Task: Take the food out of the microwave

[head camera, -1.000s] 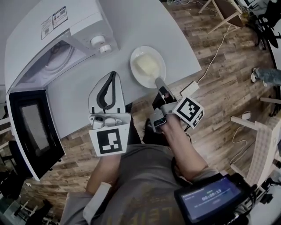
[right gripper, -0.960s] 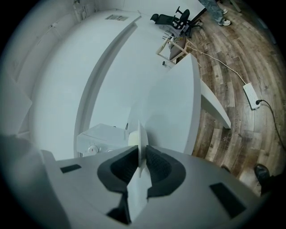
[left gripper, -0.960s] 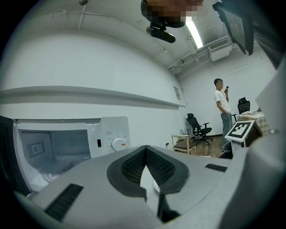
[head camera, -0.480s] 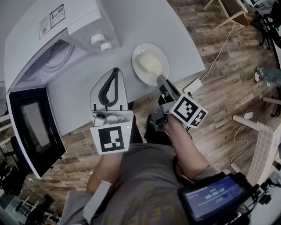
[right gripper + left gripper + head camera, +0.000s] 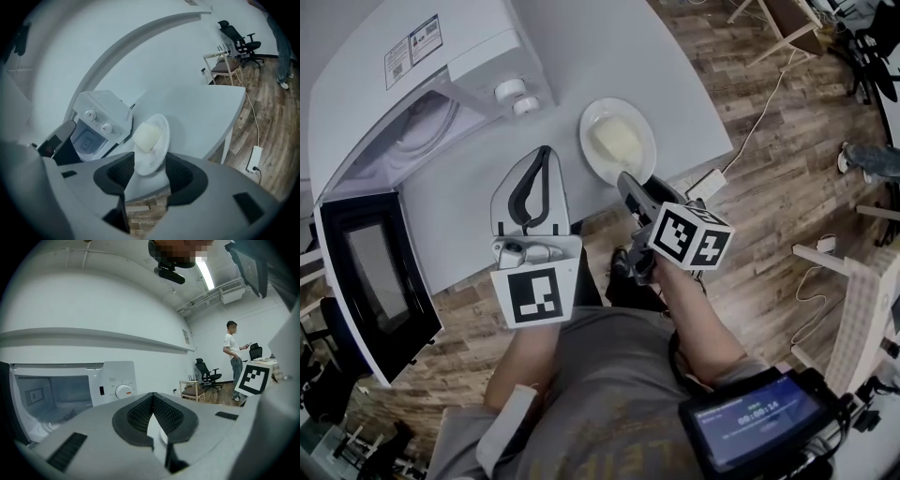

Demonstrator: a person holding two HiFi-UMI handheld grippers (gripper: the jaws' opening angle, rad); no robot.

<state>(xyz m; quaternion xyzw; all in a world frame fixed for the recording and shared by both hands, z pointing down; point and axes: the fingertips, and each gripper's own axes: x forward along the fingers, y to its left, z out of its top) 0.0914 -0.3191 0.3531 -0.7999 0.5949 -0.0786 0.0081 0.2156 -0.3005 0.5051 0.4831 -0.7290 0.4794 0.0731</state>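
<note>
Desk [image 5: 609, 56]: white, rounded. It carries everything below.

Microwave [image 5: 412, 84]: stands at the far left of the desk. Its door [image 5: 370, 281] is swung fully open toward you. No plate shows in the cavity.

Your left gripper [image 5: 546, 155]: hangs level over the desk in front of the microwave. Its jaws meet at the tips with nothing between them, and it is idle.

Your right gripper [image 5: 625, 180]: this is the item that changed. A second ago it was closed on the near rim of the plate. Its jaws have just been opening, and it has rolled, so the marker cube now shows a different face. In the right gripper view the jaws stand well apart. The rim lies between them, but neither pad presses on it, so nothing is held.

Plate [image 5: 592, 117]: white, flat on the desk just right of the microwave's dials and near the desk's front edge. It rests on its own.

Food [image 5: 616, 141]: a pale block in the middle of the plate.

Judgement: the food is out and set down. What likely remains is to draw your right gripper clear without nudging the rim.
</note>
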